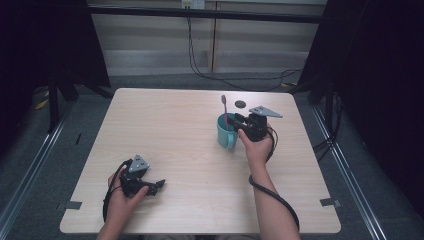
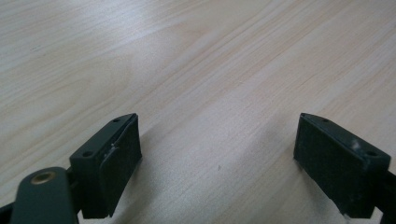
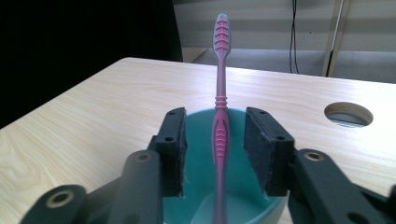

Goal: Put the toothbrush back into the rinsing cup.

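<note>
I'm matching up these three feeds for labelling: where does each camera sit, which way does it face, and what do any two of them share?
High view: above the person's side, facing forward and down on the table; both forearms, left gripper, right gripper.
Left gripper view: on that gripper, facing bare tabletop between its open jaws.
Right gripper view: on that gripper, facing the toothbrush, free between its parted pads, in the teal cup.
Shared: high and right gripper views both show cup, toothbrush and the table hole.

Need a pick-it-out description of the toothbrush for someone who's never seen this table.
Start at the light wooden table and go to its far right part, where a teal mug stands just left of the right gripper. The toothbrush stands upright in that mug, between the gripper's open jaws. It is pink with a grey ribbed end, the one tall thin thing there.
</note>
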A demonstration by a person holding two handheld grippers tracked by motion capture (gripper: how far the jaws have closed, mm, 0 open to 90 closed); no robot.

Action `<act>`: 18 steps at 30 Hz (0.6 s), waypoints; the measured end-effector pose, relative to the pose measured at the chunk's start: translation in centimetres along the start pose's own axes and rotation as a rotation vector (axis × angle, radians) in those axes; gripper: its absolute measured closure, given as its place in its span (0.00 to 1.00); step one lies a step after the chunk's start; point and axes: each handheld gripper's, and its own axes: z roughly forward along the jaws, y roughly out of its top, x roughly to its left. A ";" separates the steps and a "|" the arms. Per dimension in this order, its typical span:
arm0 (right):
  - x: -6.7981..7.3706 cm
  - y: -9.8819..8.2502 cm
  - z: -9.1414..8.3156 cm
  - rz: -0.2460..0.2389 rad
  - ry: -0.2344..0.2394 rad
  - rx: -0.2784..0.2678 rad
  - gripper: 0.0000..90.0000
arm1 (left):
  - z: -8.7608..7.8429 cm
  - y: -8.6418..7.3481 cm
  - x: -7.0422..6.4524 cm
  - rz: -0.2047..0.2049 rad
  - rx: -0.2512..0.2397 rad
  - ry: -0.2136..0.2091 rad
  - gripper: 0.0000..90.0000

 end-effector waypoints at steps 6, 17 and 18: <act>0.0 0.3 -0.7 -0.019 0.002 0.009 0.59 | 0.0 0.0 0.0 0.000 0.000 0.000 0.16; -0.2 0.6 -1.6 -0.036 0.007 0.046 0.49 | 0.0 0.0 0.0 0.000 0.000 0.000 0.16; -0.1 0.6 -1.7 -0.041 0.007 0.058 0.48 | 0.0 0.0 0.0 0.000 0.000 0.000 0.16</act>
